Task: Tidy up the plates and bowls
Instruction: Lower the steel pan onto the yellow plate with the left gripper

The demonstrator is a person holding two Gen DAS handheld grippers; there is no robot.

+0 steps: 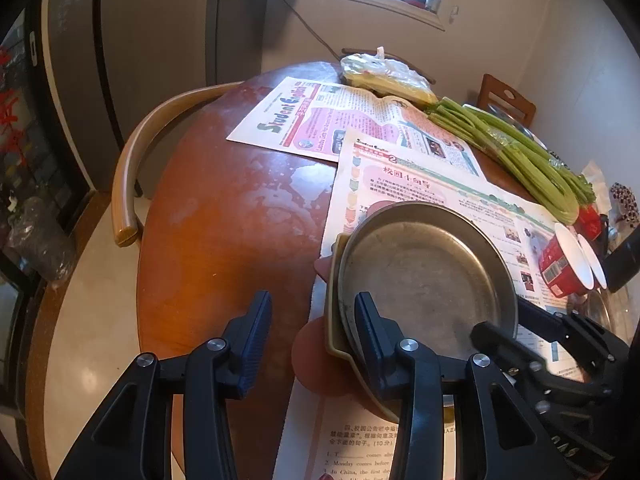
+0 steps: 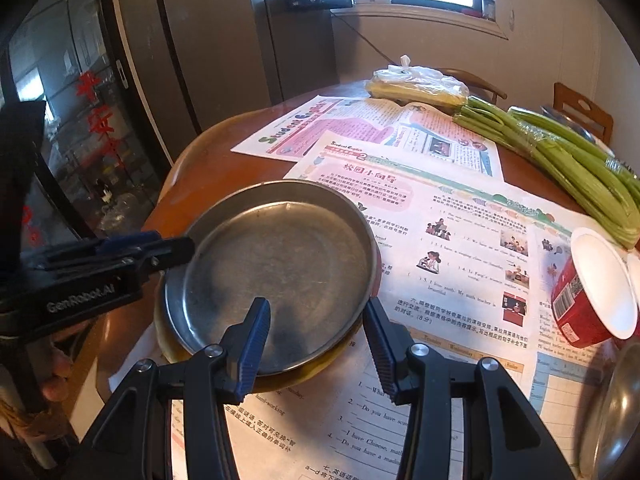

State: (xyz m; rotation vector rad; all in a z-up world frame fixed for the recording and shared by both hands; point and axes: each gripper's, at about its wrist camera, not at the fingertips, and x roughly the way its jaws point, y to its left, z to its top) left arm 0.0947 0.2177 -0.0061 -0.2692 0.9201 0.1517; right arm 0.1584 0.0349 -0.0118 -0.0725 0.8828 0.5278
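Both grippers are flanking the steel plate (image 2: 276,272) nested on a yellow dish (image 1: 334,320) near the table's (image 1: 224,240) left edge: left gripper (image 1: 310,344) standing parted, apparently releasing it, right gripper (image 2: 316,344) straddling its near rim unclamped, perhaps steadying the stack.

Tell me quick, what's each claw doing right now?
Left gripper: open, jaws astride the metal plate's rim, not pinching it.
Right gripper: open, jaws astride the same plate's rim, not clamped on it.
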